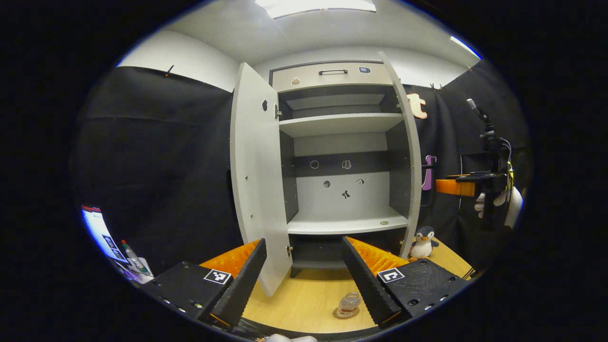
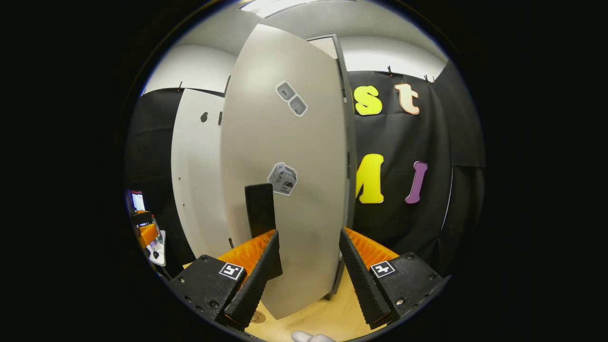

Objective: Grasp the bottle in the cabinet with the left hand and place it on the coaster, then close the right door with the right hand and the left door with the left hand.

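Left gripper view, going left to right: there's a screen [image 1: 97, 230] low at the far left edge with a marker pen [image 1: 129, 251] next to it. Then the left door [image 1: 256, 180] of the cabinet [image 1: 339, 156], swung wide open. The left gripper [image 1: 304, 278] sits low and level, pointing straight at the open cabinet, jaws wide apart with nothing between them. The shelves inside look bare apart from a few stickers on the back panel and a small round thing on the lower shelf.

Down on the wooden table [image 1: 304, 299], the bottle [image 1: 350, 302] is standing on the coaster [image 1: 343, 313], right beside the gripper's right finger but not gripped. The right door [image 1: 407, 156] is seen nearly edge-on, a toy penguin [image 1: 422, 241] sits by its foot, and further right a white-gloved hand [image 1: 489, 200] holds the other gripper up at about mid-cabinet height, behind that door.

In the right gripper view, the right gripper [image 2: 308, 273] is close to the outer face of the right door [image 2: 289, 180], jaws spread open, left fingertip overlapping the door's dark handle [image 2: 260, 211]; can't tell if it's touching.
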The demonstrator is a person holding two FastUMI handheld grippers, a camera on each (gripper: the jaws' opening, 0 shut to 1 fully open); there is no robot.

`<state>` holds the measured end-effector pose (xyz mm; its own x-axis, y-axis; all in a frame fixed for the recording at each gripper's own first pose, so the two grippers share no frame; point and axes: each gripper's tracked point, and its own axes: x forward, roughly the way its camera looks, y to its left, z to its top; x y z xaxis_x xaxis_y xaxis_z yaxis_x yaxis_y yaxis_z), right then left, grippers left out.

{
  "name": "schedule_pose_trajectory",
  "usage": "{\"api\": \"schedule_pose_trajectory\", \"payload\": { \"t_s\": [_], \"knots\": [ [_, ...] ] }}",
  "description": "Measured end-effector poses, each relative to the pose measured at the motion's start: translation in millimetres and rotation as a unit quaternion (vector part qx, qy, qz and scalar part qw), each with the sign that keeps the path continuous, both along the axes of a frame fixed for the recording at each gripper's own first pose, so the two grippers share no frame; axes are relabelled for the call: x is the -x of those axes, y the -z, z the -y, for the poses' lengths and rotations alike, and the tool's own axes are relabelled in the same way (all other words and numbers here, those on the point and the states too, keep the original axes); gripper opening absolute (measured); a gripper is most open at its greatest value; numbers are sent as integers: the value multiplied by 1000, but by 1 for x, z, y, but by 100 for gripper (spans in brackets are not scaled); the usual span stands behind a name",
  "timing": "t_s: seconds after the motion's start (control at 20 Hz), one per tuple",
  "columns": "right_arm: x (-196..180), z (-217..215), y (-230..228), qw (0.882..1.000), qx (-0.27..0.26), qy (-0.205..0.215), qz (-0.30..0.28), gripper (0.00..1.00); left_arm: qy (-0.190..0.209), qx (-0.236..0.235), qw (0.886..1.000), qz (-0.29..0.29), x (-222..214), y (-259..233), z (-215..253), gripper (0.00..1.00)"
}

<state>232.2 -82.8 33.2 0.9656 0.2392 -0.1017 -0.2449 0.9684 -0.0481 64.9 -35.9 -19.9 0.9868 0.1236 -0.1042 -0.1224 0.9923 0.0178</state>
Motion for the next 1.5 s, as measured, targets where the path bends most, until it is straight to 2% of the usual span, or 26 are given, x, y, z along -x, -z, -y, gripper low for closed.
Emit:
{"api": "schedule_pose_trajectory", "payload": {
  "t_s": [0.1, 0.3, 0.55, 0.75, 0.9, 1.2, 1.5],
  "knots": [
    [-9, -21, 10, 1000, -5, 3, -3, 80, 15, 2, 1000, 1, -4, 1, -8, 96],
    [-5, -20, 11, 999, -11, 50, 11, 82, 31, -4, 999, 7, -11, 0, -28, 96],
    [28, -6, 11, 996, -29, 85, 6, 82, 52, 11, 999, 10, -20, 10, -49, 96],
    [67, -2, 15, 994, -28, 104, 4, 82, 53, 14, 998, 11, -32, 16, -81, 96],
    [96, -5, 19, 994, -25, 110, 1, 82, 41, 8, 999, 22, -46, 10, -120, 96],
    [137, -14, 29, 992, -1, 129, -6, 82, -9, -16, 998, 58, -91, -18, -209, 96],
    [154, -15, 37, 989, 5, 147, -20, 82, -36, -31, 996, 75, -125, -36, -252, 96]
  ]
}}
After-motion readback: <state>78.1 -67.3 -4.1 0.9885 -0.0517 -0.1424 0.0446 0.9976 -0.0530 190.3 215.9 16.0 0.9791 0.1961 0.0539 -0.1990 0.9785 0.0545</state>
